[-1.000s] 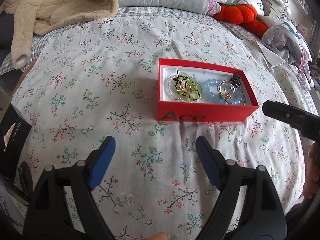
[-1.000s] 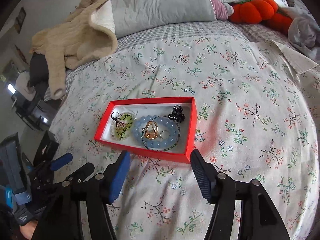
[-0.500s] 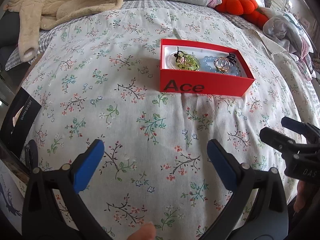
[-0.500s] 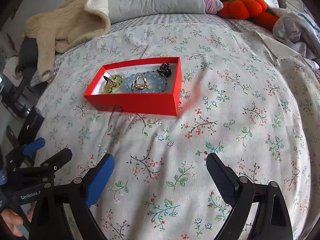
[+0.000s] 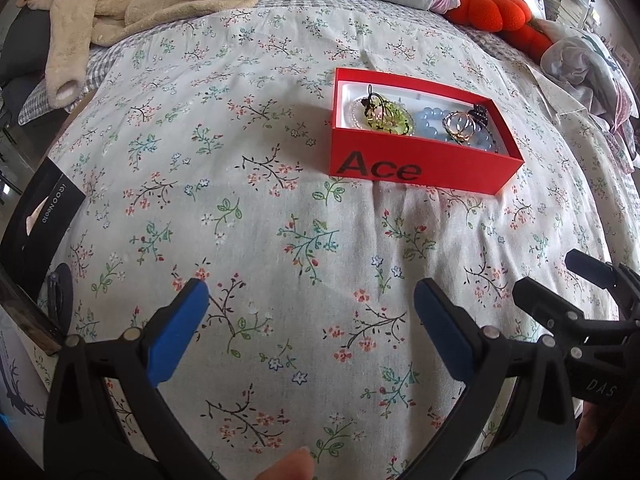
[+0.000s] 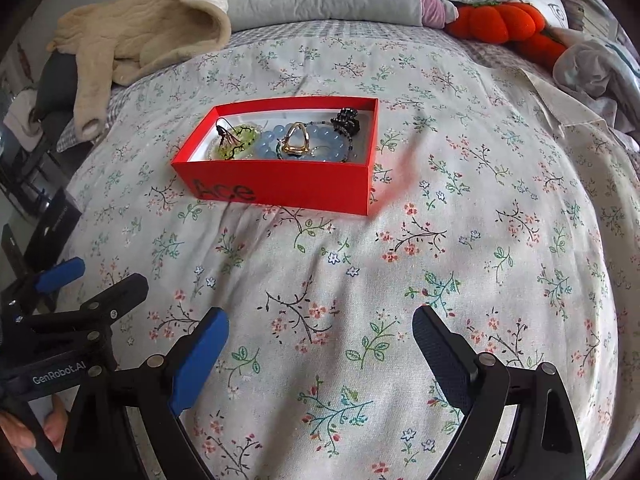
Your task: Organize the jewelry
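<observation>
Presently both the left gripper [image 5: 310, 322] and right gripper [image 6: 320, 350] are held wide apart, nothing grasped. Jewelry, apparently a bead bracelet [image 6: 320, 142], is seen inside the red box [image 6: 280, 184], well ahead.

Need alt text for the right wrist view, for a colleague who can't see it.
An open red box on a floral bedspread holds a blue bead bracelet, gold ring, green pendant and black hair claw. The right gripper hovers open and empty, short of it.
</observation>
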Action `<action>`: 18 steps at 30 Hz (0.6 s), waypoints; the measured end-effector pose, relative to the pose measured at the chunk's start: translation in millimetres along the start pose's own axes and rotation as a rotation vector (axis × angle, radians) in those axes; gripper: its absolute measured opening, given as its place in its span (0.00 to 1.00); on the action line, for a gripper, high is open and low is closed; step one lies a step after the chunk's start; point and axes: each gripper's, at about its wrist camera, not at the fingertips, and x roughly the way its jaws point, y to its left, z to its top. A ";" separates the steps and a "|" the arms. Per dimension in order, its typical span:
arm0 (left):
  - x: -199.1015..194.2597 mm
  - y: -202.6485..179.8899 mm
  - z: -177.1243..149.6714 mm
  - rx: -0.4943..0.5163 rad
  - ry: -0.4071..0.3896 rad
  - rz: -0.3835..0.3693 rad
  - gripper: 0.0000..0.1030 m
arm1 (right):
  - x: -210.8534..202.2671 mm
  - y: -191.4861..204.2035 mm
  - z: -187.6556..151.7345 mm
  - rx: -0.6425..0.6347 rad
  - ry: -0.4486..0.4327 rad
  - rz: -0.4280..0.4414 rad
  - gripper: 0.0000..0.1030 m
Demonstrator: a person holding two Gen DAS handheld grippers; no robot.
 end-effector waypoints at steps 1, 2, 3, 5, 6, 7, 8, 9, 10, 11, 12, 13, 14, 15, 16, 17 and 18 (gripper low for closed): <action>-0.1 0.0 0.1 0.002 -0.002 0.006 0.99 | 0.2 -0.4 0.3 0.000 0.000 -0.002 0.92; -0.5 0.3 0.1 0.002 -0.007 0.012 0.99 | 0.2 -0.9 0.3 0.001 -0.001 -0.005 0.91; -0.9 0.7 0.0 0.001 -0.011 0.017 0.99 | -0.1 -1.0 0.5 0.001 -0.003 -0.008 0.91; -0.8 1.3 0.1 -0.004 -0.013 0.020 0.99 | -0.2 -1.8 0.4 0.005 -0.005 -0.013 0.91; -0.9 1.3 0.0 -0.004 -0.013 0.021 0.99 | -0.2 -1.9 0.4 0.005 -0.004 -0.013 0.91; -1.0 1.2 -0.1 -0.003 -0.015 0.024 0.99 | -0.2 -1.5 0.6 0.006 -0.004 -0.012 0.91; -1.2 0.9 -0.1 0.000 -0.017 0.029 0.99 | 0.0 -1.0 0.8 0.004 -0.003 -0.012 0.91; -1.5 0.5 -0.3 0.003 -0.018 0.034 0.99 | 0.3 -0.3 0.9 0.001 -0.002 -0.013 0.91; -1.8 0.2 -0.5 0.005 -0.018 0.035 0.99 | 1.0 0.2 1.1 -0.003 0.000 -0.014 0.91; -2.2 0.2 -0.8 0.005 -0.019 0.035 0.99 | 1.4 0.7 1.3 -0.005 0.001 -0.014 0.91; -2.7 0.1 -1.4 0.004 -0.021 0.037 0.99 | 1.8 1.0 1.4 -0.006 0.001 -0.015 0.91; -3.0 -0.2 -1.8 0.004 -0.023 0.040 0.99 | 2.2 1.2 1.3 -0.007 0.001 -0.016 0.91; -2.9 -0.5 -1.8 0.005 -0.022 0.042 0.99 | 2.7 1.7 0.9 -0.008 0.002 -0.017 0.91; -2.8 -0.6 -1.9 0.005 -0.021 0.041 0.99 | 3.1 1.8 0.7 -0.008 0.003 -0.017 0.91; -2.5 -0.6 -2.0 0.004 -0.019 0.042 0.99 | 3.5 2.0 0.4 -0.009 0.004 -0.017 0.91; -2.3 -0.7 -2.1 0.004 -0.018 0.043 0.99 | 4.0 2.3 0.2 -0.010 0.005 -0.017 0.91; -2.2 -1.4 -2.4 0.005 -0.019 0.043 0.99 | 4.5 2.7 0.0 -0.011 0.006 -0.018 0.91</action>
